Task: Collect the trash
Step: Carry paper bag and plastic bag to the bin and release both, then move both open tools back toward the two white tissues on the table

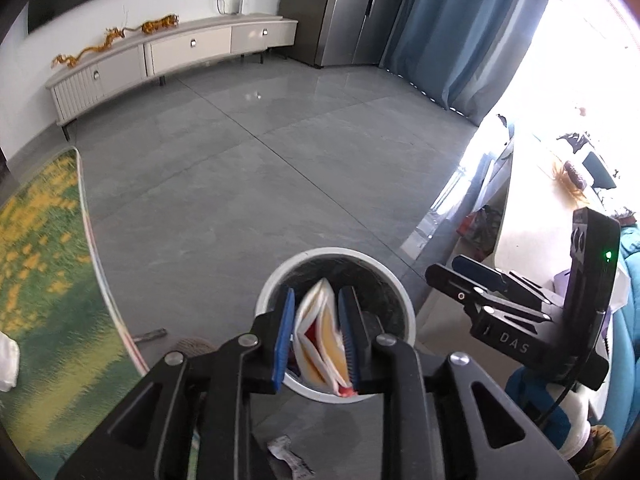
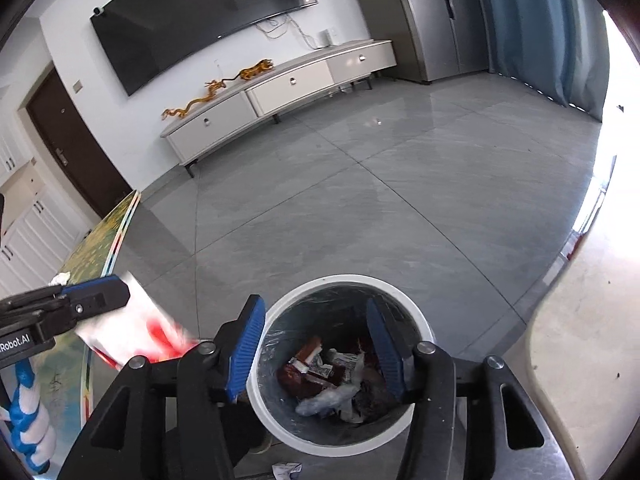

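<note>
Crumpled scrap (image 2: 286,470) lies beside bin (image 2: 394,286).

Ahead of me a long white TV cabinet (image 2: 280,88) lines the wall under a dark television (image 2: 200,20). Blue curtains (image 1: 452,28) hang right; a green-and-yellow tabletop (image 1: 44,264) sits left.

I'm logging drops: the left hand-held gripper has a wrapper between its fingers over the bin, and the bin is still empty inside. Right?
Not quite. The bin is not empty: the right wrist view shows wrappers and crumpled trash on its bottom. The rest holds: in the left wrist view the left hand-held gripper has a red, white and yellow wrapper between its fingers over the bin.
</note>
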Action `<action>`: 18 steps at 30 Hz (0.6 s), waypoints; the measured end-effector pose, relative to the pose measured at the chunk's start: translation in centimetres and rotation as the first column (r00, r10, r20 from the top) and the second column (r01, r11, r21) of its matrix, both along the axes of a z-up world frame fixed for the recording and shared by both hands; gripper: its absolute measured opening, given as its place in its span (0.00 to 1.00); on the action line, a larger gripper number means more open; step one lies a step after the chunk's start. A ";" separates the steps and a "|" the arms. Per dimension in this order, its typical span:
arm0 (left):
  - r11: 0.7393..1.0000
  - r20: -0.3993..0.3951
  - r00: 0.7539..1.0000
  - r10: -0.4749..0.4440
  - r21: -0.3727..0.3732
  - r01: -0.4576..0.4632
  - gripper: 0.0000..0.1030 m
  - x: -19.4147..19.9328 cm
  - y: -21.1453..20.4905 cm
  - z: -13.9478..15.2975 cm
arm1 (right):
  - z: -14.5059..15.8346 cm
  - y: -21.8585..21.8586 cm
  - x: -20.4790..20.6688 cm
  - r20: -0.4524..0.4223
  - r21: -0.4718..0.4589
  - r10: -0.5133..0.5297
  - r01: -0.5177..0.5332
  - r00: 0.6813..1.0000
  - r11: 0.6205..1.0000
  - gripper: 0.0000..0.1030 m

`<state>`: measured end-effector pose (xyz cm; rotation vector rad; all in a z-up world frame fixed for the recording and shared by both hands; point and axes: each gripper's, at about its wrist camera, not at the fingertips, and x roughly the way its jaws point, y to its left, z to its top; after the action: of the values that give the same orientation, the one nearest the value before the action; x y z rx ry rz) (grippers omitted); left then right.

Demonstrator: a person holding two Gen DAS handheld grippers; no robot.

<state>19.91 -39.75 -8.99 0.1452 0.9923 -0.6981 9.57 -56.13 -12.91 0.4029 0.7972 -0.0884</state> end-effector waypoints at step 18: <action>0.997 0.043 0.998 0.056 -0.060 -0.054 0.42 -1.2 6.2 3.8 | 1.4 2.0 -3.9 0.021 0.048 -0.010 0.009 1.000 0.999 0.53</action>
<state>18.71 -33.56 -5.16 0.0809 0.9290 -0.6705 5.64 -54.09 -11.52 0.4523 0.7778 -0.0745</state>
